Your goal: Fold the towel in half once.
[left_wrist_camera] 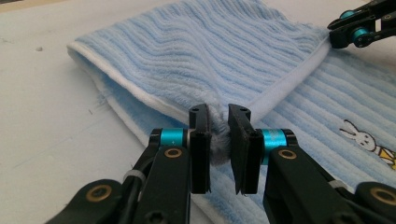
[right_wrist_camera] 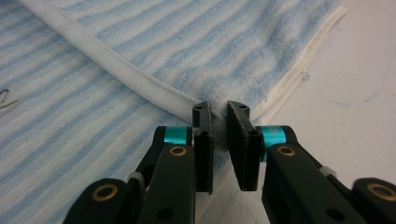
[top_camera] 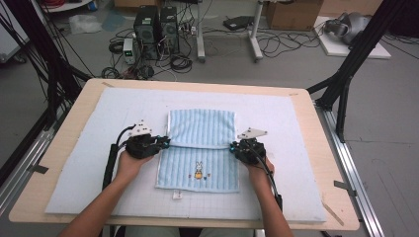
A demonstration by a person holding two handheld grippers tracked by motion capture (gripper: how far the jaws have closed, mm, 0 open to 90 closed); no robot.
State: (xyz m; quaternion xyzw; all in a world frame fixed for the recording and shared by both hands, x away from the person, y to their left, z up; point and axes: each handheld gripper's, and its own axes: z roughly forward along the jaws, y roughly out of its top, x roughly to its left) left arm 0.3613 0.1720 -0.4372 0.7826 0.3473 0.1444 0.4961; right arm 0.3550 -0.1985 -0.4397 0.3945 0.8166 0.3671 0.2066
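1. Pale blue ribbed terry towel with a white hem [top_camera: 200,148] lies in the middle of a light grey gridded mat [top_camera: 296,148], which covers a pale wooden worktop [top_camera: 321,163].
2. Its far part is folded over toward the person, so a doubled upper layer lies on the flat lower layer; the white hem of the folded layer runs across the towel between the two tools.
3. A small embroidered white rabbit [top_camera: 198,169] shows on the lower layer, near the towel's near edge, and a small white label [top_camera: 176,195] sticks out from that edge onto the mat.
4. The left tool [top_camera: 165,142] sits at the towel's left side, held in the person's left hand [top_camera: 129,163]. In the left gripper view its black jaws are clamped on a bunched corner of the folded layer, with cloth pinched between the pads [left_wrist_camera: 201,140].
5. The right tool [top_camera: 232,146] sits at the towel's right side, held in the right hand [top_camera: 259,170]. In the right gripper view its jaws are clamped on the hemmed corner of the folded layer, white cloth squeezed between them.
6. Both tools are low, at the level of the towel, and well apart from each other.
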